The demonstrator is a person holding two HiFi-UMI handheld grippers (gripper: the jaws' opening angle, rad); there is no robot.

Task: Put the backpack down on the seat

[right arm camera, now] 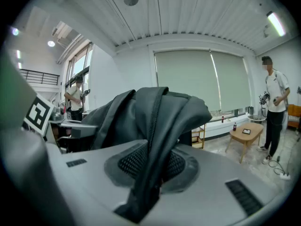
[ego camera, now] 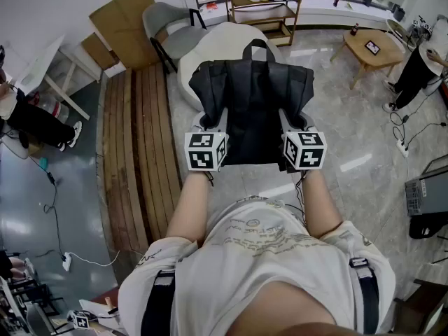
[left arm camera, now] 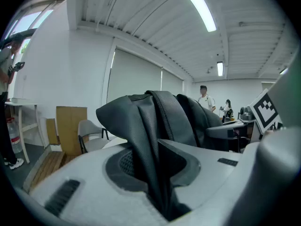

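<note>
A black backpack (ego camera: 252,103) hangs in the air in front of me, held up by both grippers over a white rounded seat (ego camera: 210,44). My left gripper (ego camera: 210,128) is shut on the backpack's left edge; black fabric (left arm camera: 150,140) is pinched between its jaws. My right gripper (ego camera: 294,126) is shut on the right edge, with fabric (right arm camera: 155,145) folded between its jaws. The pack's top handle (ego camera: 259,45) points away from me. The pack covers most of the seat.
A grey chair (ego camera: 168,26) and cardboard sheets (ego camera: 122,16) stand left of the seat, with wooden planks (ego camera: 140,145) on the floor. A shelf unit (ego camera: 262,5) and low wooden table (ego camera: 371,47) lie beyond. People stand at both sides of the room.
</note>
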